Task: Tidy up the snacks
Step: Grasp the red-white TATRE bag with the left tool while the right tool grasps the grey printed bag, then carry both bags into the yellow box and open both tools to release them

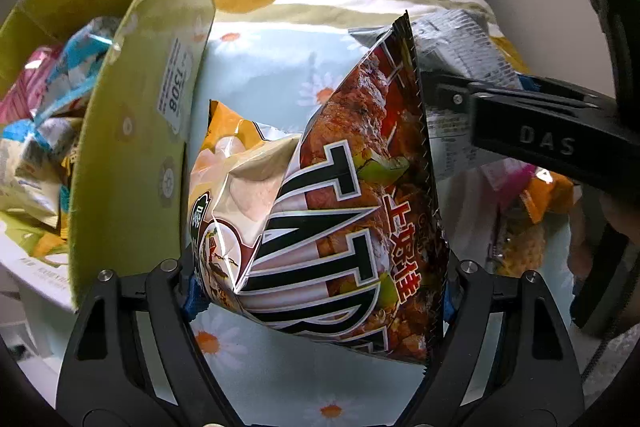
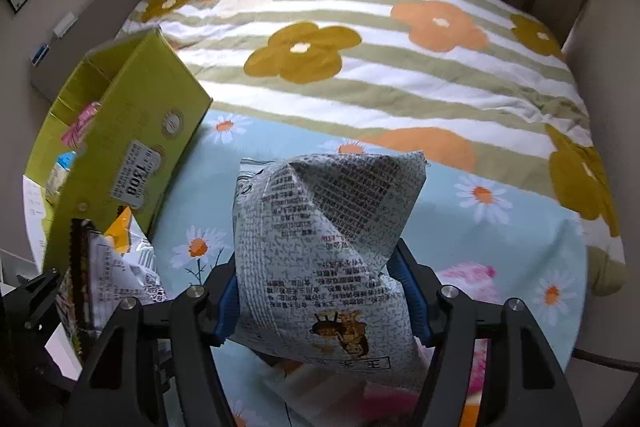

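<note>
My left gripper (image 1: 320,291) is shut on two snack bags together: a red-brown bag with big black-and-white letters (image 1: 356,211) and a cream and orange bag (image 1: 232,183) beside it. They are held above the bed, just right of the green cardboard box (image 1: 132,147), which holds several snack packets (image 1: 52,107). My right gripper (image 2: 320,303) is shut on a grey-white printed snack bag (image 2: 320,247), held above the bed. That bag (image 1: 452,59) and the right gripper also show in the left wrist view (image 1: 520,123).
The bed has a light blue daisy sheet (image 2: 500,227) and a striped flowered quilt (image 2: 360,67) behind. More snack packets, pink and orange, lie at the right (image 1: 536,195) and below my right gripper (image 2: 468,275). The box (image 2: 120,131) stands at the bed's left edge.
</note>
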Demonstrator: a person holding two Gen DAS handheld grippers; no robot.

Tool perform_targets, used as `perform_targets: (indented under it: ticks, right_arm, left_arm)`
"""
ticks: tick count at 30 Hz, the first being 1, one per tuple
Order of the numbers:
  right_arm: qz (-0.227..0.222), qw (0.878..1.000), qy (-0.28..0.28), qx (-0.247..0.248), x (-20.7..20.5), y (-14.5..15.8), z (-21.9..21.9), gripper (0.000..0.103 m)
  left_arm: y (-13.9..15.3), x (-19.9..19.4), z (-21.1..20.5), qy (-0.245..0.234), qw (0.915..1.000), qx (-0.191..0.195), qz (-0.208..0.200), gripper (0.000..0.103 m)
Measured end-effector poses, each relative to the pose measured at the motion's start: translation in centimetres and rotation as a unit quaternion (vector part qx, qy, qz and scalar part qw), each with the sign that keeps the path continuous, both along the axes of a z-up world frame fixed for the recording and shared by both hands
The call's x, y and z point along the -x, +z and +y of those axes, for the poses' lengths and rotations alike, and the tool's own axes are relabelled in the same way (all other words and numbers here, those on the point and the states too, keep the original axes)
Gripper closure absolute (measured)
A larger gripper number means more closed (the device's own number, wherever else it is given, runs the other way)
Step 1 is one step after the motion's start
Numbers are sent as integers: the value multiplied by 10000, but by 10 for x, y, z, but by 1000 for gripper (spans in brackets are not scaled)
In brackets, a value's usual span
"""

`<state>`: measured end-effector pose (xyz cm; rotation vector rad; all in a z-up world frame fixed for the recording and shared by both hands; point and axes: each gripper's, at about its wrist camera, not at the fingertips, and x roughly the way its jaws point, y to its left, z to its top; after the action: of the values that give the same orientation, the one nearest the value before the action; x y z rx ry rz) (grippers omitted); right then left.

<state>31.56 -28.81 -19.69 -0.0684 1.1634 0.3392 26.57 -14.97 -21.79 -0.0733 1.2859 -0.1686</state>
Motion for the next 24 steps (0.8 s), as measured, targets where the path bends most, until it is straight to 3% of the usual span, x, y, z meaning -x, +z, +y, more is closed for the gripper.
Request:
perform_targets:
  ticks: [14, 24]
  right_arm:
    - [-787, 9962, -339, -141, 55, 88, -26, 41]
    - [-1202, 9913, -228, -494, 77, 135, 4, 41]
  left_arm:
    - [75, 32, -10, -233, 9963, 149, -811, 22]
    - [133, 36, 53, 123, 9897, 257, -1404, 22]
